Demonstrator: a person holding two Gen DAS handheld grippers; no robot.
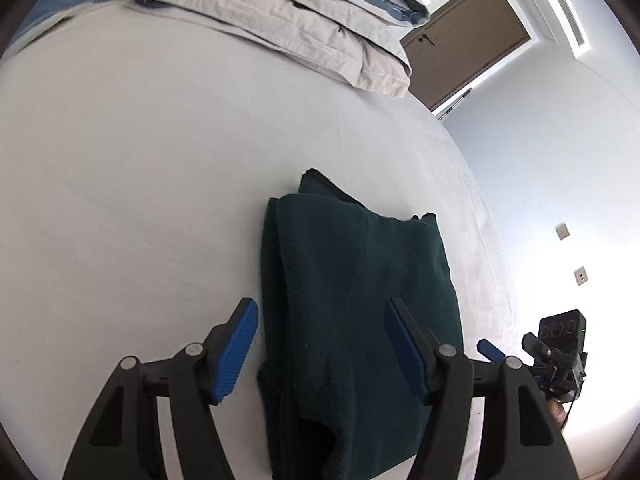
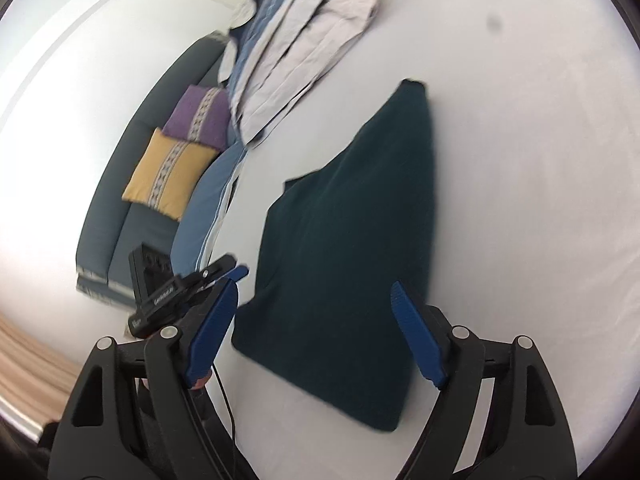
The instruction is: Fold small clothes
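Dark green folded cloth [image 1: 356,320] lies flat on the white bed sheet [image 1: 160,180], folded into a rough rectangle with one narrower layer projecting at its far end. Left hand-held gripper [image 1: 320,344] hovers over the near part of the cloth, blue pads [image 1: 236,348] spread apart: one pad stands just beside the cloth's left edge, the other over its right half. No fabric is pinched between them. Right hand-held gripper [image 2: 316,328] is likewise spread wide over the near end of the same cloth [image 2: 348,248], holding nothing; whether its pads touch the fabric cannot be told. Grey and blue bedding [image 1: 280,16] is piled at the far end of the bed, well apart from the cloth. Purple cushion [image 2: 200,116] and yellow cushion [image 2: 172,172] rest on a dark sofa [image 2: 116,216] beside the bed.
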